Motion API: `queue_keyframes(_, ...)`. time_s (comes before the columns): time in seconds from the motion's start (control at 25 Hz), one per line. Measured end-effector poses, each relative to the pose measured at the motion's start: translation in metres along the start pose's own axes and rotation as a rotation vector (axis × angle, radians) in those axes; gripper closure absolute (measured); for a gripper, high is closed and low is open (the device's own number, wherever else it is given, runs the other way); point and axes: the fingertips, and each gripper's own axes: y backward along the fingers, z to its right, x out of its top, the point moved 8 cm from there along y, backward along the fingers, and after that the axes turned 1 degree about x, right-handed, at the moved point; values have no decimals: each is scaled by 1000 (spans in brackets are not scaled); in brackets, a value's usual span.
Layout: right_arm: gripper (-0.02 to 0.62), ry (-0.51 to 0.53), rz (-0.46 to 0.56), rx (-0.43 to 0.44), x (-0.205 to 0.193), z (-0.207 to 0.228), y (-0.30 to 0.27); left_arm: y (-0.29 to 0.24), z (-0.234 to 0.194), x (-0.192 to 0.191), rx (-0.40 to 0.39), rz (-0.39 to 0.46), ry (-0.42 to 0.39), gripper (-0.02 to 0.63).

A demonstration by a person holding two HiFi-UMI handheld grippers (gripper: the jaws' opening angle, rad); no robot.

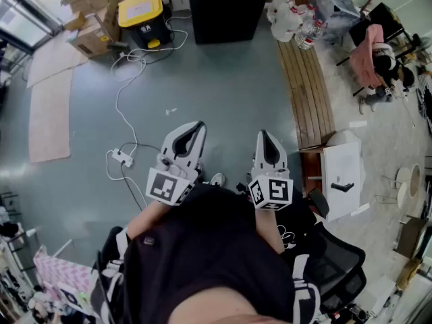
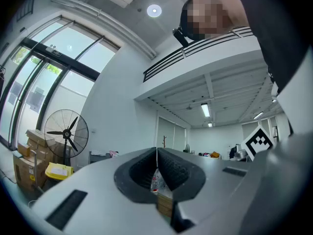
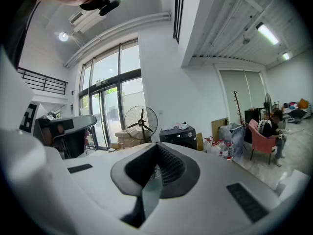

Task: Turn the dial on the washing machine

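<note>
No washing machine or dial can be made out in any view. In the head view both grippers are held close in front of the person's dark-clothed body, above the grey floor, and point forward. My left gripper has its jaws together with nothing between them; in its own view its tips meet in front of the room's far wall. My right gripper is likewise shut and empty, and in its own view the tips meet in front of a fan and a black cabinet.
A black cabinet stands at the far wall beside a yellow-lidded box and cardboard boxes. A white cable and power strip lie on the floor at left. A wooden bench, a white table and a seated person are at right.
</note>
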Motion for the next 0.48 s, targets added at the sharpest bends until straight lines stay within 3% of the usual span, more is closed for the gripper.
queue_keyframes(0.48,571,-2,12,-10,2,-19,-32,-6,-39,1,-21,-4,16,581)
